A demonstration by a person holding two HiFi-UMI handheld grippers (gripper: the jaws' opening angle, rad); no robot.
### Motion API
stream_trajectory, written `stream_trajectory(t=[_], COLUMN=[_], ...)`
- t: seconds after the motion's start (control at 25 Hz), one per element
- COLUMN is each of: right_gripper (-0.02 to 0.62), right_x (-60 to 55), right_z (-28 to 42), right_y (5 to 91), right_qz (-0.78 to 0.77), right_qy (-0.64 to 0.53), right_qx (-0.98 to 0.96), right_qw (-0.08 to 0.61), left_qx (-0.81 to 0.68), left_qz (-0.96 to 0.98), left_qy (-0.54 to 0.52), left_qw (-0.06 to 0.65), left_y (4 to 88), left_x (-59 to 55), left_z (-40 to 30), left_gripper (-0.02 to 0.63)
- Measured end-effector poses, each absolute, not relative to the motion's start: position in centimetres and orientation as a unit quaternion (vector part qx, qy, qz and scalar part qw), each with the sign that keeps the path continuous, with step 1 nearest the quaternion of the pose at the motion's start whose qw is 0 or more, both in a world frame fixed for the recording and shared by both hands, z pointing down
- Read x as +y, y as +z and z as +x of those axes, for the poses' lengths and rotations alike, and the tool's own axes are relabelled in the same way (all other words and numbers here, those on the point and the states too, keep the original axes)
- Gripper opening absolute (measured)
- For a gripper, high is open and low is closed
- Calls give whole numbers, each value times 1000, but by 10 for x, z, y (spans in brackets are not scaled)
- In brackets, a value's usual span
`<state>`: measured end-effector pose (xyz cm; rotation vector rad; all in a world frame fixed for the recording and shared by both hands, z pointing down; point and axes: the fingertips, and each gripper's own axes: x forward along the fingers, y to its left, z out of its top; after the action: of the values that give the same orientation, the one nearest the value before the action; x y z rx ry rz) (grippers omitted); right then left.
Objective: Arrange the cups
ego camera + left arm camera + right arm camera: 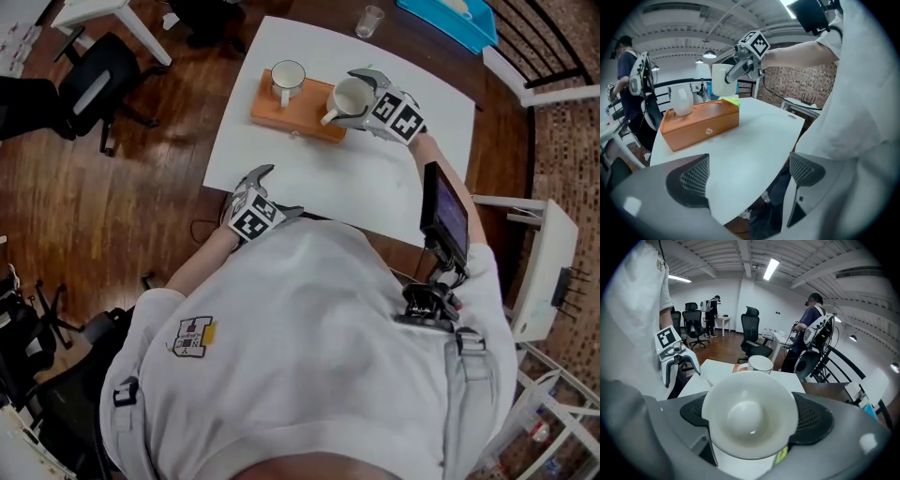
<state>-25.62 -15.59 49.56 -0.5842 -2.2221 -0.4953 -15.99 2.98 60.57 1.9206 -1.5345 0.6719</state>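
My white T-shirt [319,337] bears a yellow-and-black badge [192,336]; left claw [264,172] and right claw [356,94] are grey, with black-and-white marker cubes [251,217].

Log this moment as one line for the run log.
right gripper: shut on white cup, tilted over orange box | left gripper: open, empty, at table edge | second cup: upright on box

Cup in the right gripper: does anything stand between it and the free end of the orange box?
Nothing visible does. The right gripper holds the cup just above the orange box's bare end; the other cup stands apart at the opposite end.
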Motion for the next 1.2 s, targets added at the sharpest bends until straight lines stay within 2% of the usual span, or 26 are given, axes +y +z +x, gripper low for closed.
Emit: stream_trajectory(t=[0.44, 1.2], right_gripper=[482, 485], right_x=[-156, -149], right_z=[-301, -298], right_y=[538, 545], right_qz=[-265, -282], right_qy=[-195, -199], right_qx=[-847, -847], right_qw=[419, 404], left_qx=[-608, -606], left_qz=[688, 680], left_qy=[232, 231], left_qw=[322, 341], left_y=[616, 614], left_x=[60, 74], left_z=[-190, -187], left_gripper=[537, 537])
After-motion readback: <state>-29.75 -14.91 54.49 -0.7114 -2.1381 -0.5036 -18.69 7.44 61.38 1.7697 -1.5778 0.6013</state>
